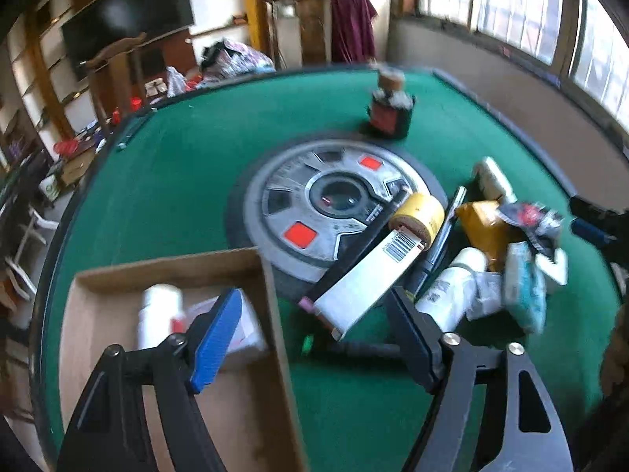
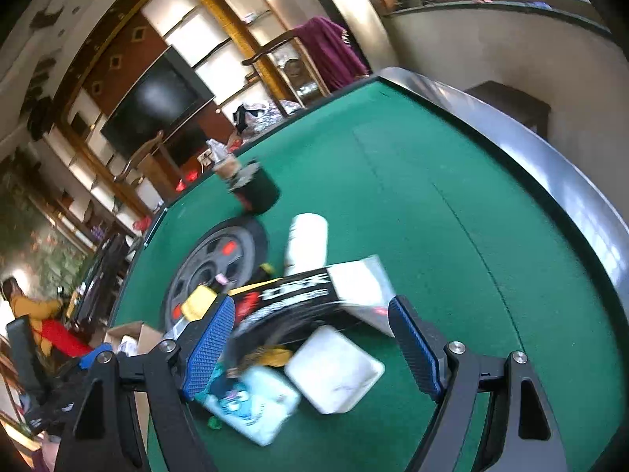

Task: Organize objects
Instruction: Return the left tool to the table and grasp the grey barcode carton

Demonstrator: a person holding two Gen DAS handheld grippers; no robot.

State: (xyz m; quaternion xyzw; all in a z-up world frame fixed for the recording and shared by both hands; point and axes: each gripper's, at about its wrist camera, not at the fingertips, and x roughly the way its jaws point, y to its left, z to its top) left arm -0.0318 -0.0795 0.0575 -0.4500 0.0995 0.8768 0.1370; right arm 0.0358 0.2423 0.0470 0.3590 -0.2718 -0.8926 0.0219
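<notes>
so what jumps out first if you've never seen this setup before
The bright green table fills both views, with a big grey weight plate with red patches lying flat at its middle. Right of the plate sits a jumbled pile of boxes, tubes and packets, a yellow tape roll leaning at its edge. Near the left gripper, whose jaws stand open and hold nothing, a shallow cardboard box already holds a white bottle.

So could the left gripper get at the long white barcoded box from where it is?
Probably yes. The left gripper is open and empty, and the white barcoded box lies on top of the pile just ahead of its fingers, its near end uncovered. The yellow tape roll touches only its far end.
</notes>
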